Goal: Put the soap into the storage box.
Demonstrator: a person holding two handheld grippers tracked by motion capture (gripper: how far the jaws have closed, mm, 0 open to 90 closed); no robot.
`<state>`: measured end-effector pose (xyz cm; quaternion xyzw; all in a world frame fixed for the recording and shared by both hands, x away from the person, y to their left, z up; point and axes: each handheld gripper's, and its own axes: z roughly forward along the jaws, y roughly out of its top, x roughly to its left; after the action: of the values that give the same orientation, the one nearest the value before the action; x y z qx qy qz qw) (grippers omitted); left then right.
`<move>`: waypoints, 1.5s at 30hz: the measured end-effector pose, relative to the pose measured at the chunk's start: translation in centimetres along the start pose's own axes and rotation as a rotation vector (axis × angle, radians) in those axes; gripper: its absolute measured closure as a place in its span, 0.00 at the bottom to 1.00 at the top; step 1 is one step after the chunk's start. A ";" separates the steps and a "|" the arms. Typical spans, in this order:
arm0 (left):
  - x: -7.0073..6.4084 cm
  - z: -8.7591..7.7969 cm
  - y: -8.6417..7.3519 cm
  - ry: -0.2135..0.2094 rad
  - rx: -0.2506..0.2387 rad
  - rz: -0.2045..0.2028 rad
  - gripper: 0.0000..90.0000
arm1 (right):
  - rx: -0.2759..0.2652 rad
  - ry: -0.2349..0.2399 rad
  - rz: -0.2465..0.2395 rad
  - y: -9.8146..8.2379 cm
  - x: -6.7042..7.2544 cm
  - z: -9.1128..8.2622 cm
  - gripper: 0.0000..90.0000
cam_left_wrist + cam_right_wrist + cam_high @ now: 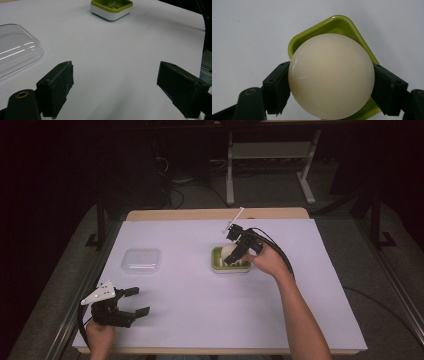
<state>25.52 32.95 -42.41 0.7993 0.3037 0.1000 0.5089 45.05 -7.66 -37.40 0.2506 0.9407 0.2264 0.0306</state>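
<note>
1. The right gripper [235,251] is clamped on a cream ball [331,76]; its two black jaws press the ball's sides in the right gripper view.
2. The ball sits directly over the green dish [342,23], whose rim shows behind and under it. Whether the ball touches the dish floor I cannot tell.
3. In the high view the dish [217,264] stands on the white table cover [200,310], right of centre, with the right hand [267,260] just beside it.
4. The left gripper [131,301] is near the table's front left corner, jaws wide apart with nothing between them.
5. In the left gripper view, bare cover lies between the jaws, and the dish [111,10] stands well ahead.
6. A clear lid [141,261] lies on the cover left of the dish and apart from it, beyond the left gripper.
</note>
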 end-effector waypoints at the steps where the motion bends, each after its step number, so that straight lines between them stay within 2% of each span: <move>1: 0.0 0.0 0.0 0.000 0.000 0.001 0.15 | -0.003 0.002 -0.001 0.0 -0.1 0.1 0.26; 7: 0.0 0.0 0.0 -0.001 -0.005 -0.006 0.15 | 0.002 -0.001 0.017 0.0 -0.3 0.3 0.26; 23: 0.0 0.0 0.0 -0.002 -0.006 -0.007 0.15 | 0.036 -0.006 0.020 0.2 -0.5 1.5 0.26; 45: 0.0 0.0 -0.1 -0.001 -0.006 -0.013 0.15 | 0.057 -0.009 0.024 0.3 -0.8 2.4 0.26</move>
<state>25.48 32.98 -42.46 0.7958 0.3083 0.0970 0.5122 46.25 -6.84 -39.43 0.2636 0.9436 0.1990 0.0249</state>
